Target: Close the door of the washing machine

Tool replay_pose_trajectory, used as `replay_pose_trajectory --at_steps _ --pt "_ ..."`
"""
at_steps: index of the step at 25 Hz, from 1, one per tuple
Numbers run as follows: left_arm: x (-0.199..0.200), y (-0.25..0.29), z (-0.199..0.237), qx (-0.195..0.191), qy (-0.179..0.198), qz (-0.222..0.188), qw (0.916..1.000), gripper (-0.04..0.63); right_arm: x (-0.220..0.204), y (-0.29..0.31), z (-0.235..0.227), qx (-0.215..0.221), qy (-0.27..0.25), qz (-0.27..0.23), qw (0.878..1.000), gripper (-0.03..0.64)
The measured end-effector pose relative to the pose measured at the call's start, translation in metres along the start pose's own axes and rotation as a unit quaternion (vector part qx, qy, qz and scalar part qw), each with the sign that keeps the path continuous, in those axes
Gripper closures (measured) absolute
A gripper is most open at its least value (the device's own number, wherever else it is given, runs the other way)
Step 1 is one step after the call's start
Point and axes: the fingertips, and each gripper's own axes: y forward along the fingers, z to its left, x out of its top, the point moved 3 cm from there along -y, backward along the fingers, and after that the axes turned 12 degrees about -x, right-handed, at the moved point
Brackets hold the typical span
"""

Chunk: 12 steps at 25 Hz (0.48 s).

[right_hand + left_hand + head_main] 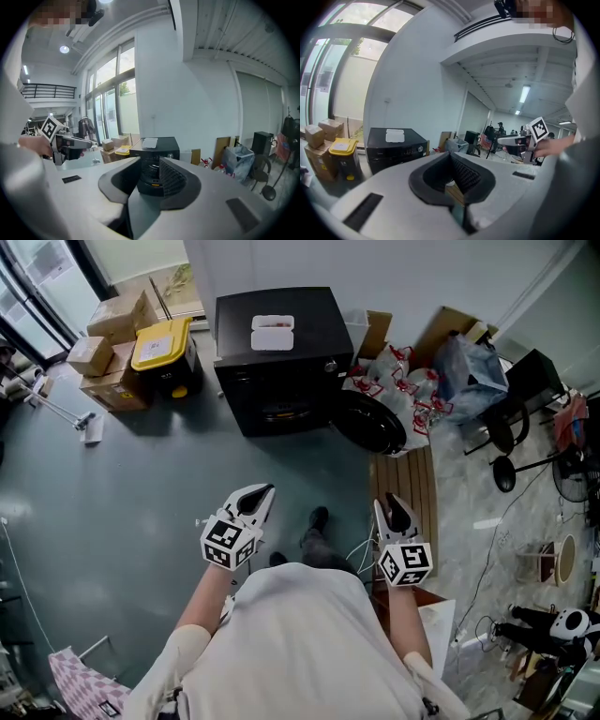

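- Standing open on the floor, the washing machine has its back to the far wall. Its round door is swung out from the front right corner of the cabinet, as the head view shows it.
- The door juts from that corner toward the person and a little to the right. Its free edge lies nearest the wooden boards and the heap of bags is just behind it.
- The right gripper is the nearer of the two. The door lies almost straight ahead of it, slightly to the left, with bare floor and boards between, so it is well apart and nothing is touched.
- Its jaws are spread with nothing between them; the front of the machine shows through the gap in the right gripper view.
- The left gripper points at the machine's front and is farther from the door. Its jaws are drawn together at the tips and carry nothing.
- By my reading, the approach is not finished. The closing push should come from the right gripper, reaching the door's outer face and sweeping it leftward onto the drum opening.
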Motion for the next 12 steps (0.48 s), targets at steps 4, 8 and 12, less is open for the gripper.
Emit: replay_pose_trajectory --at_steps 4,8,12 --pt "0.008 0.039 0.02 0.0 -0.002 0.014 0.9999 0.586 0.003 0.042 -0.024 0.005 0.002 0.01 1.0 0.492" --pt "0.017 0.084 0.04 -0.003 0.0 0.033 0.9994 0.588 0.005 0.085 -0.054 0.007 0.005 0.023 1.0 0.492" --pt "0.028 0.136 0.064 -0.013 -0.002 0.049 0.9987 0.587 0.003 0.134 -0.088 0.006 0.013 0.039 0.999 0.488"
